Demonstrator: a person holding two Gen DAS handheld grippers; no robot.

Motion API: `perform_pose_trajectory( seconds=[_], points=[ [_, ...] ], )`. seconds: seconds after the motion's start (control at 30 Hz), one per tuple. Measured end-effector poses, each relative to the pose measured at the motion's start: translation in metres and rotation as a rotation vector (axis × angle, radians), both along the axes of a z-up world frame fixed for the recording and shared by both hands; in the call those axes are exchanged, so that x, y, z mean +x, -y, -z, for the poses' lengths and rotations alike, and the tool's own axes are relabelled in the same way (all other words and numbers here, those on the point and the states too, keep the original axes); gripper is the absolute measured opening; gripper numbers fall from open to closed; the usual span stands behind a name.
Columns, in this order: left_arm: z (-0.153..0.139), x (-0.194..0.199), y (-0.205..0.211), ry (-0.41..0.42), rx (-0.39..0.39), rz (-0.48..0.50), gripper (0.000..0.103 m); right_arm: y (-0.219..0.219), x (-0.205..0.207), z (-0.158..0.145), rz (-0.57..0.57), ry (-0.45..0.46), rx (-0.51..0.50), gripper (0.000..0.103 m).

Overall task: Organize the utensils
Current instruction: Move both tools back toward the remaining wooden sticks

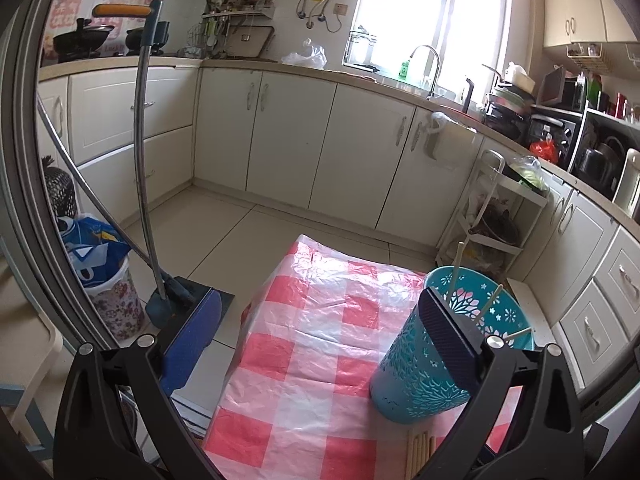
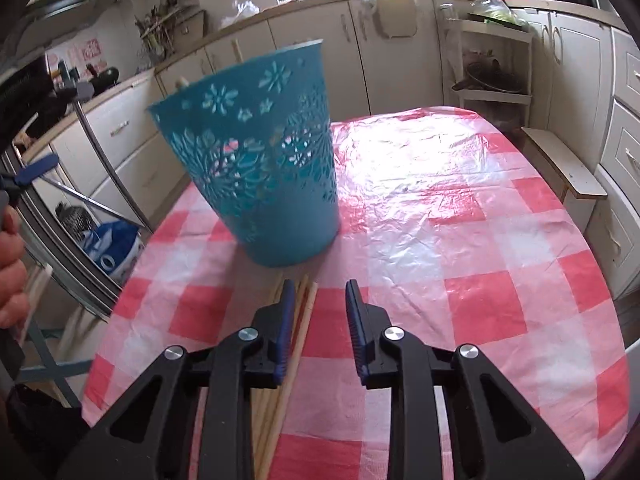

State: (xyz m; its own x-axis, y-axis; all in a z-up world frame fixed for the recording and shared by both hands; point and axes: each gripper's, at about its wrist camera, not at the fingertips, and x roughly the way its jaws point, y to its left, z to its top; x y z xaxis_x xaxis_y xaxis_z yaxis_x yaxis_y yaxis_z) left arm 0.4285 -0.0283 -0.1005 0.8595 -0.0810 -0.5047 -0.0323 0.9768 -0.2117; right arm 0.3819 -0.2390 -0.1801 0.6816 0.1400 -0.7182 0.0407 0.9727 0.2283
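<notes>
- Left wrist view: the left hand-held gripper (image 1: 320, 332) stands wide open, nothing between its pads; its right finger crosses in front of the basket, contact cannot be told.
- One teal cut-out basket (image 1: 416, 376) stands upright on the bench (image 1: 304, 360), which wears a red-and-white checked plastic cover.
- Three chopsticks in the basket (image 1: 454, 272) lean against its rim.
- A bundle of loose chopsticks (image 1: 420, 452) lies flat on the bench at the lower edge, just before the basket; count unclear.
- This view alone shows the basket's inside.
- Right wrist view: the right hand-held gripper (image 2: 320, 320) is partly open and empty; the loose chopsticks (image 2: 306, 304) lie under its left finger, about four.
- The basket (image 2: 264, 168) stands just beyond the chopstick tips.
- This view alone shows a person's hand (image 2: 12, 260) at the left edge.
</notes>
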Motion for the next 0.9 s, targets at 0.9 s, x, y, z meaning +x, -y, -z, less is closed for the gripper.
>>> perform_pose_trajectory(
  seconds=[0.9],
  points=[
    [0.121,-0.031,0.099,-0.314,0.269,0.415,0.095,0.004,-0.004,0.027,-0.032,-0.119,-0.117,0.014]
  ],
)
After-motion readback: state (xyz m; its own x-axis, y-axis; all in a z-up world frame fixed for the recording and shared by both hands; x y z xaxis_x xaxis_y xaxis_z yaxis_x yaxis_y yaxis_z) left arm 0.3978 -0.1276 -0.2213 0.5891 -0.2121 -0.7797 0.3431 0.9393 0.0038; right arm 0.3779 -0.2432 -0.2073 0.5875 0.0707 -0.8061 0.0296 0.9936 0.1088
